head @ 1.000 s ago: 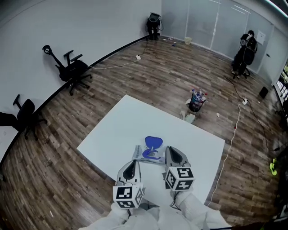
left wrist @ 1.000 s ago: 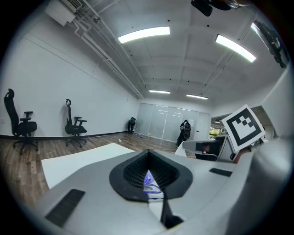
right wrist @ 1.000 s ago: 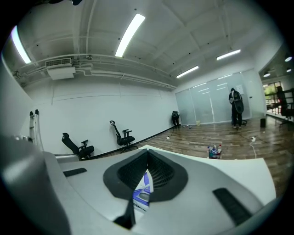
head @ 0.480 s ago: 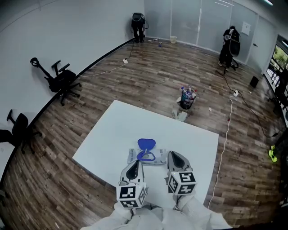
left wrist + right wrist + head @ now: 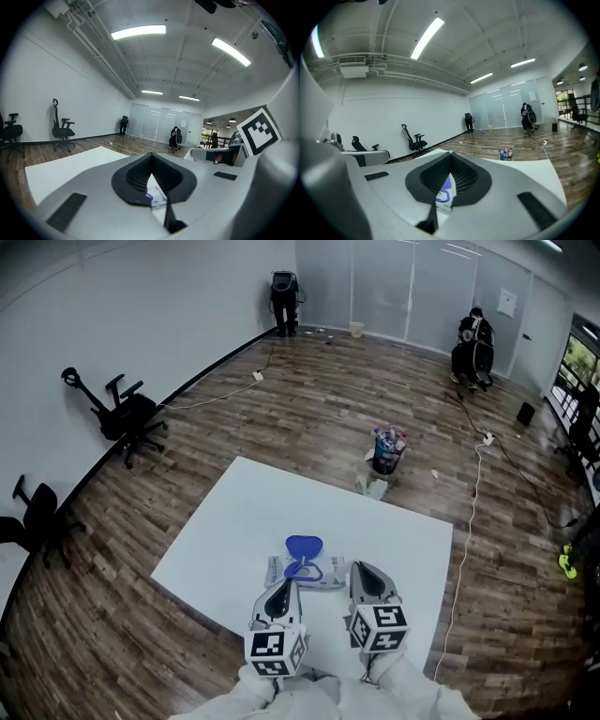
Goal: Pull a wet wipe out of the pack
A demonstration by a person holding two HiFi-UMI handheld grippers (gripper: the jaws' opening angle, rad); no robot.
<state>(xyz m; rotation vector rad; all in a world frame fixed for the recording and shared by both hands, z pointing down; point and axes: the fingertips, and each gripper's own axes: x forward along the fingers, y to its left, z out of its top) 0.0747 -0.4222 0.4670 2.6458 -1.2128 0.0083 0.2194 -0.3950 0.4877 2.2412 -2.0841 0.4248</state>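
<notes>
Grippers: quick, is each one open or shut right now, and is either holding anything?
Left gripper: shut, holding nothing.
Right gripper: shut, holding nothing; the pack lies just ahead of both.

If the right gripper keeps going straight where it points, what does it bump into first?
Probably the wet wipe pack, lying on the white table just ahead of the shut right gripper. Depth is unclear, so it might only clip the pack's edge.

White sq table (image 5: 234,521) on wood-plank floor (image 5: 309,399). On top: flat wet-wipe pack (image 5: 323,572), lying in near half, approx mid-width. Pack's blue flip lid (image 5: 303,546) open, at far side.
</notes>
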